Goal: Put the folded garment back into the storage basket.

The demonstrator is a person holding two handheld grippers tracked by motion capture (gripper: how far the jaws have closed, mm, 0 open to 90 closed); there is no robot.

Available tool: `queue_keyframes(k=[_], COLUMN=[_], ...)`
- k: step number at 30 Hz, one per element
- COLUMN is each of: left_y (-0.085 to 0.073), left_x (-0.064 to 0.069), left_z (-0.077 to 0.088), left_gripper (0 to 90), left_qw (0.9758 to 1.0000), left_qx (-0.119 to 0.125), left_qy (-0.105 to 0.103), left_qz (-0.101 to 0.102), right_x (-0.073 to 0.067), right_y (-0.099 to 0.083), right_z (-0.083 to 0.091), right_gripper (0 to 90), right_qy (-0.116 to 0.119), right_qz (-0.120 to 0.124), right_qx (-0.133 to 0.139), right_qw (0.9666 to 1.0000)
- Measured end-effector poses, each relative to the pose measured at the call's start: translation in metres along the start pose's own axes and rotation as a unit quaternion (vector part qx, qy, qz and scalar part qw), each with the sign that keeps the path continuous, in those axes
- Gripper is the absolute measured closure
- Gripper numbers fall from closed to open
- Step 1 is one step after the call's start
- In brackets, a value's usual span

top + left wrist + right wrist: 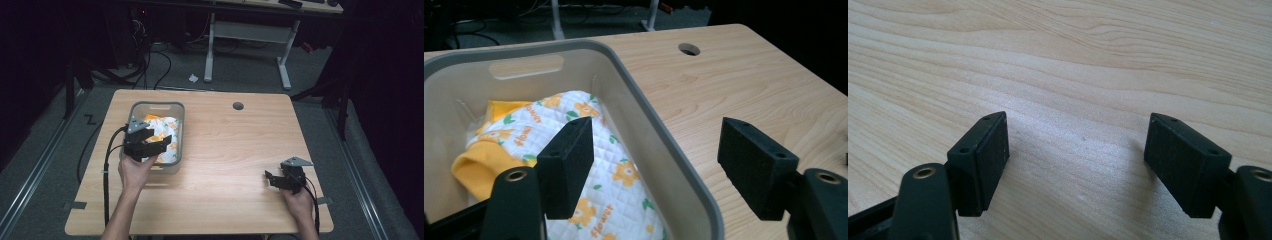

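A grey plastic bin (181, 131) stands on the left half of the wooden table (230, 150). Inside it lies a white quilted cloth with orange flowers and yellow trim (164, 128). My left gripper (150, 144) hovers open at the bin's near right corner. In the left gripper view the left gripper (656, 137) straddles the bin's rim (634, 85): one jaw is over the cloth (624, 185), the other over bare table. My right gripper (278, 178) rests open low over the table near the front right, and the right gripper (1075, 135) has nothing between its jaws above the wood (1073, 60).
A round cable hole (238, 106) sits near the table's far edge. Beyond the table stands a white-legged desk frame (284, 65), with cables (150, 65) and a paper scrap (193, 78) on the grey floor. Each gripper trails a black cable toward the front edge.
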State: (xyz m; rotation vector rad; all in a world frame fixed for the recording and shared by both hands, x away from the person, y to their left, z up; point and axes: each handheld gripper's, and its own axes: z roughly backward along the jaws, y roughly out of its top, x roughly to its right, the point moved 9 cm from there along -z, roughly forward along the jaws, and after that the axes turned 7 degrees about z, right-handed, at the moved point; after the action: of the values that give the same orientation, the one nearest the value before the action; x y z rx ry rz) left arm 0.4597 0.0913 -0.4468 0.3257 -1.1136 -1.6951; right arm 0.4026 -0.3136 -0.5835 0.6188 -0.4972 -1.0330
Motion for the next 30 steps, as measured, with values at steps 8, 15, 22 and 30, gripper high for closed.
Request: queue_keyframes(k=[8,15,22,30], left_y=[-0.004,-0.006,-0.003,-0.005], left_x=[0.019,0.029,0.043,0.059], left_z=[0.0,0.005,0.005,0.001], left_gripper=[31.6,31.6,31.6,31.5], left_qw=[0.9997,0.9994,0.9986,0.9976], left_qx=[-0.001,0.005,0.012,0.015], left_qy=[-0.023,-0.033,-0.046,-0.059], left_qz=[-0.008,-0.012,-0.021,-0.033], right_x=[0.0,0.0,0.0,0.0], right_y=[0.0,0.0,0.0,0.0], right_z=[0.0,0.0,0.0,0.0], right_gripper=[26.3,26.3,26.3,26.3], right_qy=[0.0,0.0,-0.001,-0.001], right_qz=[0.0,0.0,0.0,0.001], right_qx=[0.0,-0.001,-0.001,0.0], right_qw=[1.0,1.0,1.0,1.0])
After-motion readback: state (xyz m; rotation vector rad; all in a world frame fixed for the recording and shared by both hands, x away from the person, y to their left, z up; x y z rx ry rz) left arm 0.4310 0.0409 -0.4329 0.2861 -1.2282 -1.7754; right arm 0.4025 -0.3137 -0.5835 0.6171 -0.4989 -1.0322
